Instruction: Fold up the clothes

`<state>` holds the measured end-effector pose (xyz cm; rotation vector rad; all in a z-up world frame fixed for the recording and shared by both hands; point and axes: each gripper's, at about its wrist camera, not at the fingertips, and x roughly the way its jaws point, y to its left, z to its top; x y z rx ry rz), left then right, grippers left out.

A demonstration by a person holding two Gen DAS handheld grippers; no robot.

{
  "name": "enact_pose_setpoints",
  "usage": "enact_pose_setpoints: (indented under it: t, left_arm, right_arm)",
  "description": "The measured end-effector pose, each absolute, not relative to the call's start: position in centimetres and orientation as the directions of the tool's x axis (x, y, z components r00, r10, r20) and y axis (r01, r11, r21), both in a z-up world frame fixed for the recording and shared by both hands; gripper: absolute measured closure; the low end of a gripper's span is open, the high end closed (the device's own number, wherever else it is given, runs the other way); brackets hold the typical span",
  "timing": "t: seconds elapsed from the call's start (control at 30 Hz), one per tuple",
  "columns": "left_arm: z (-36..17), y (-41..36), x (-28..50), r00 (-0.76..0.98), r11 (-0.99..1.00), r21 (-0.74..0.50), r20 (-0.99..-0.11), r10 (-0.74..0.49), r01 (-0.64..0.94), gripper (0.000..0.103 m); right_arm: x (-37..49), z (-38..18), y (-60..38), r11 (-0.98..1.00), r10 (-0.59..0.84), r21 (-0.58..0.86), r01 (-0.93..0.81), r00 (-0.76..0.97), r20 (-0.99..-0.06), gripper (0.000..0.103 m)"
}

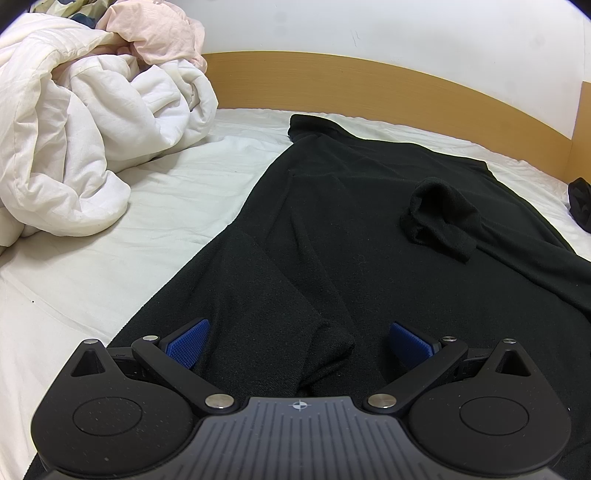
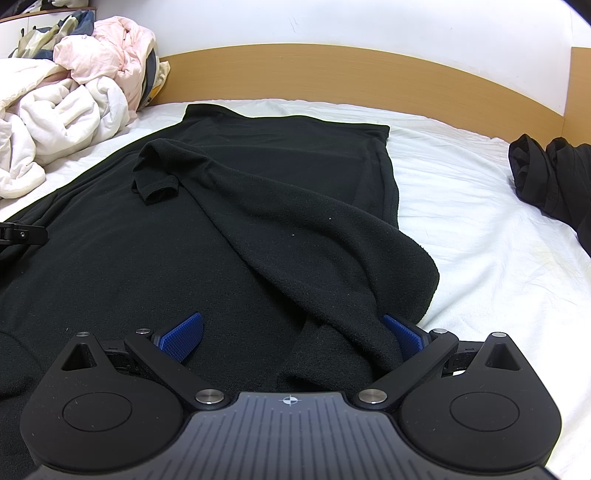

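Observation:
A long black fleece garment (image 1: 351, 206) lies stretched across the white bed sheet (image 1: 110, 266), reaching toward the headboard. One sleeve is folded in over its body, and the cuff (image 1: 439, 221) rests on top. My left gripper (image 1: 299, 341) stands open low over the near end, with a fold of the black cloth between its blue pads (image 1: 188, 347). In the right wrist view the same garment (image 2: 236, 206) fills the middle, its cuff (image 2: 159, 184) at the left. My right gripper (image 2: 293, 334) is open too, with the folded-in sleeve lying between its fingers against the right pad (image 2: 404, 332).
A heap of white duvet (image 1: 81, 147) and pink cloth (image 1: 159, 33) sits at the back left. A second black garment (image 2: 550, 177) lies crumpled at the right of the bed. The wooden headboard (image 2: 332, 77) runs behind. Part of the left gripper (image 2: 22, 232) shows at the left edge.

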<state>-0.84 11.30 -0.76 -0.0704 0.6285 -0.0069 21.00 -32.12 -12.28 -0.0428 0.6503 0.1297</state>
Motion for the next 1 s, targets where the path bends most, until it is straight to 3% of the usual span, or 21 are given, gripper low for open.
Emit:
enact_pose_setpoints:
  t: [1.0]
  left_arm:
    - [-0.73, 11.08, -0.71, 0.805, 0.999, -0.052, -0.592, -0.019, -0.015, 0.001]
  right_arm:
    - [21.03, -12.24, -32.18, 0.991, 0.107, 0.001, -0.134, 0.788, -0.606, 0.0]
